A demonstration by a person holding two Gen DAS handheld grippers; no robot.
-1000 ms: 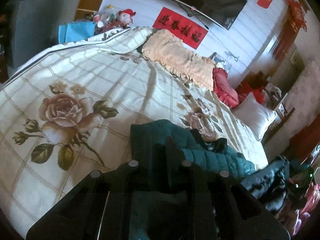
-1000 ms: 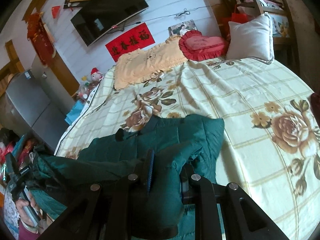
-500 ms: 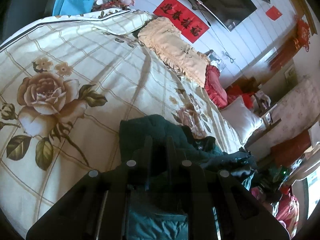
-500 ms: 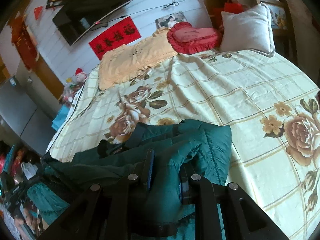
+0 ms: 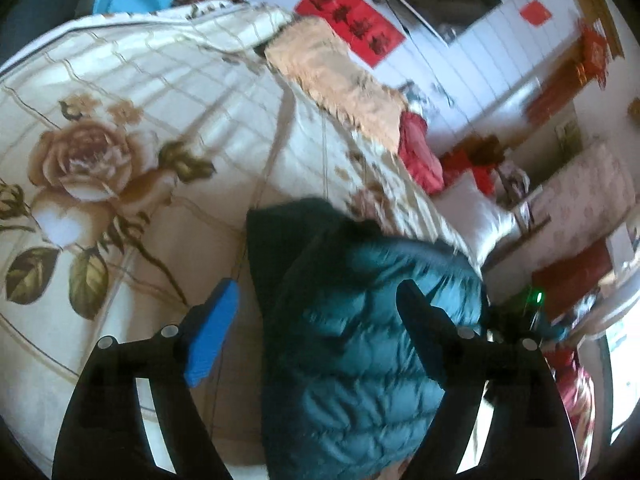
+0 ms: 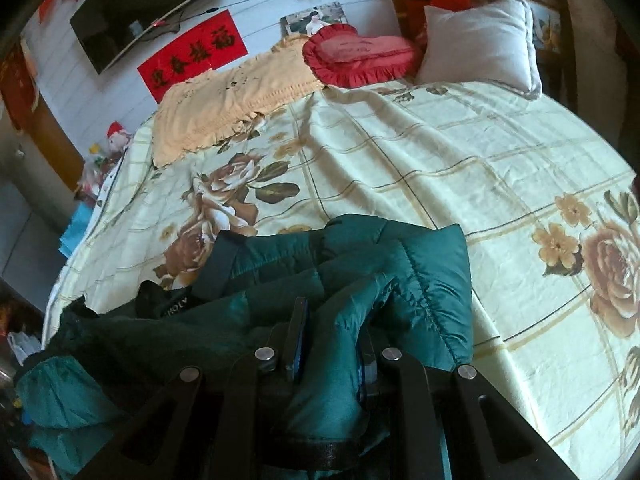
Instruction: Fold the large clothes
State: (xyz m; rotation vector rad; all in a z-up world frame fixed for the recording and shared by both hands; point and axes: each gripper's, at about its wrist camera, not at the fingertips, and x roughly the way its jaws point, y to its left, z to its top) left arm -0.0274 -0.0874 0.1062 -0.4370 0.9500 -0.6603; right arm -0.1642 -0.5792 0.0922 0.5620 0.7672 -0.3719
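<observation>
Jacket, a dark green quilted one, lies bunched on the near edge of the floral bedspread, with part of it spilling off the bed's side toward you. Your right gripper has its fingers closed on a fold of the padded fabric, the cloth squeezed between the two pads and bulging out below them. Your left gripper stands wide open, its blue-padded finger over the bedspread to one side and the other finger over the jacket, with a puffy section of the garment rising between them; that view is blurred. Farther up the bed sit a peach frilled pillow, a red heart-shaped cushion and a white pillow.
</observation>
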